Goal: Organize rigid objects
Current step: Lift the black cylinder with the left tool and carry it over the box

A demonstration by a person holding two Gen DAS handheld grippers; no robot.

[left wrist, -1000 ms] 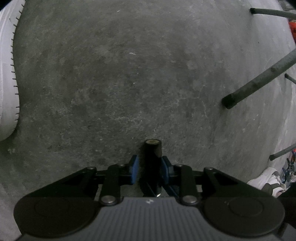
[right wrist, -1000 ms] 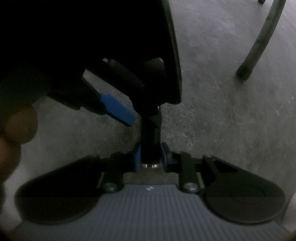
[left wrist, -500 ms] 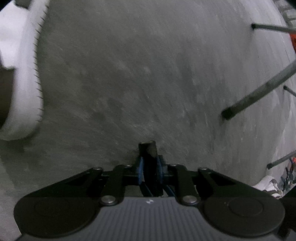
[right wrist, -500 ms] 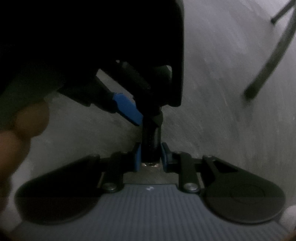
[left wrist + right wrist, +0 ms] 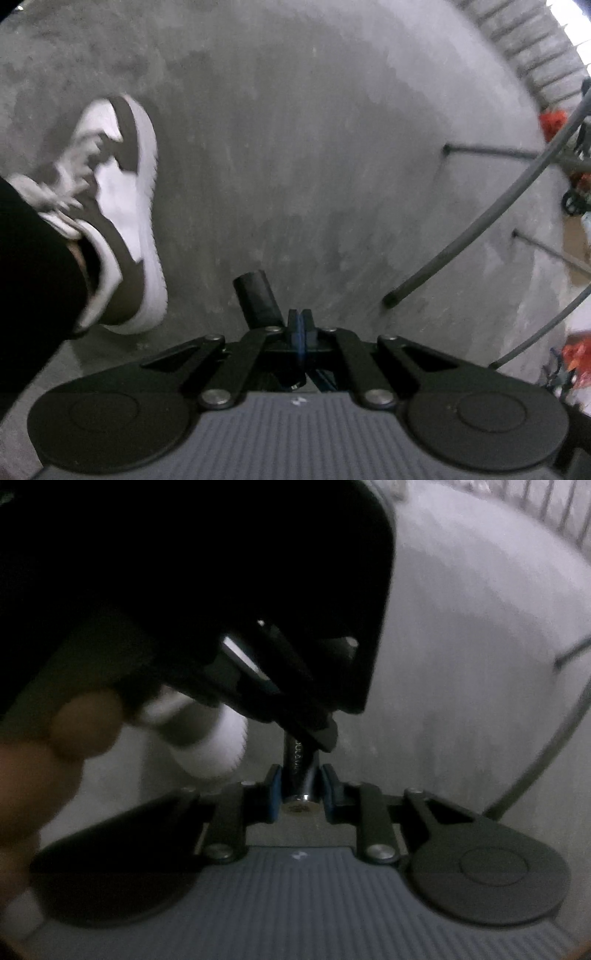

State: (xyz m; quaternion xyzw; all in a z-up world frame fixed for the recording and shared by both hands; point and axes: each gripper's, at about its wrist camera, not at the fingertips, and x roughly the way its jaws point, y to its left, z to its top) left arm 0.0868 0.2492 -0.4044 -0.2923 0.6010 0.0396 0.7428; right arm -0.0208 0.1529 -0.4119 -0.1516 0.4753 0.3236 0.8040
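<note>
In the left wrist view my left gripper is shut with its blue pads pressed together and nothing between them. A black cylinder sticks out just left of the pads, tilted left. In the right wrist view my right gripper is shut on the black cylinder, which has a chrome end near the gripper body. The left gripper's dark body fills the upper left of that view, its fingers touching the cylinder's far end.
Grey concrete floor lies below. A white and brown sneaker with a black trouser leg stands at the left. Thin metal furniture legs slant in at the right. A hand shows at the left of the right wrist view.
The left gripper's pads have closed fully and the cylinder now lies outside them, to their left. The left view has swung, bringing the sneaker into view. The right gripper keeps its hold.
</note>
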